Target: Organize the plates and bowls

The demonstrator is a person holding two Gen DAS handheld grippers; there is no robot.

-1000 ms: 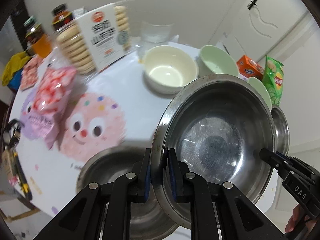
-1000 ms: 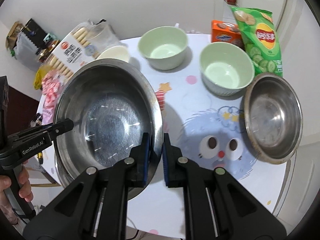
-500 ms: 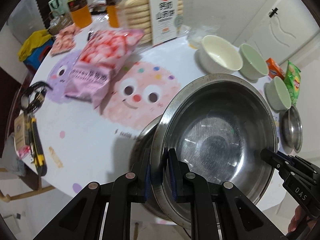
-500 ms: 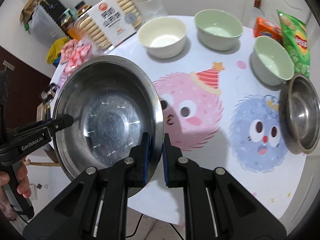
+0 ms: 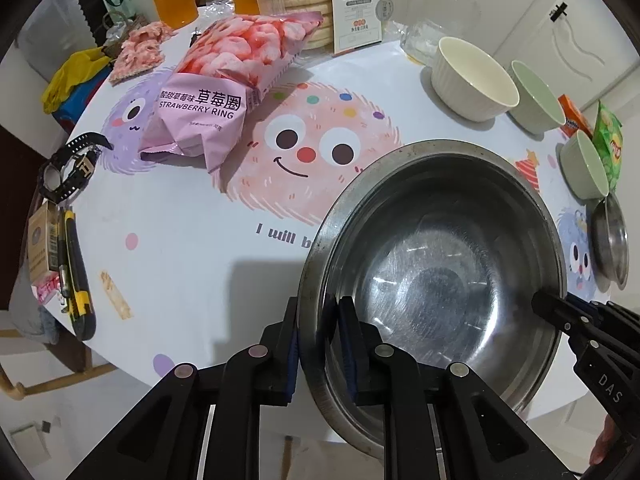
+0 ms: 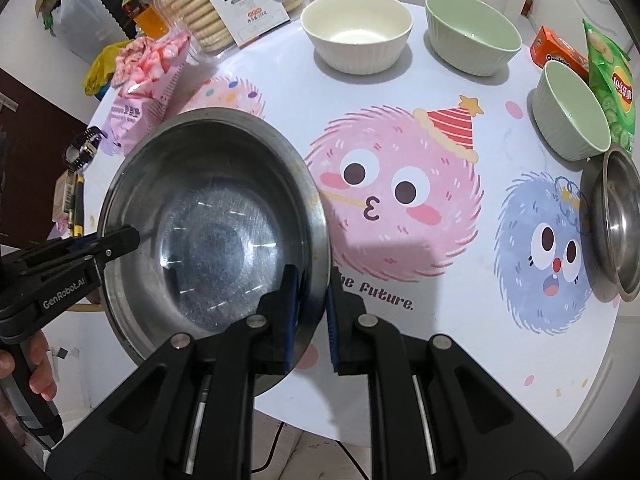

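We clamped the large round stainless-steel bowl [image 5: 436, 264] between left gripper [image 5: 319, 344] and right gripper [image 6: 310, 312], each pinching opposite rims for balance.

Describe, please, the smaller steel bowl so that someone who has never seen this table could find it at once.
Start at the round table with the cartoon fluffball cloth and go to its right edge, beside the blue fluffball. The small steel bowl sits there, just in front of a pale green bowl. It is the only metal bowl resting on the table; the large steel bowl is held in the air.
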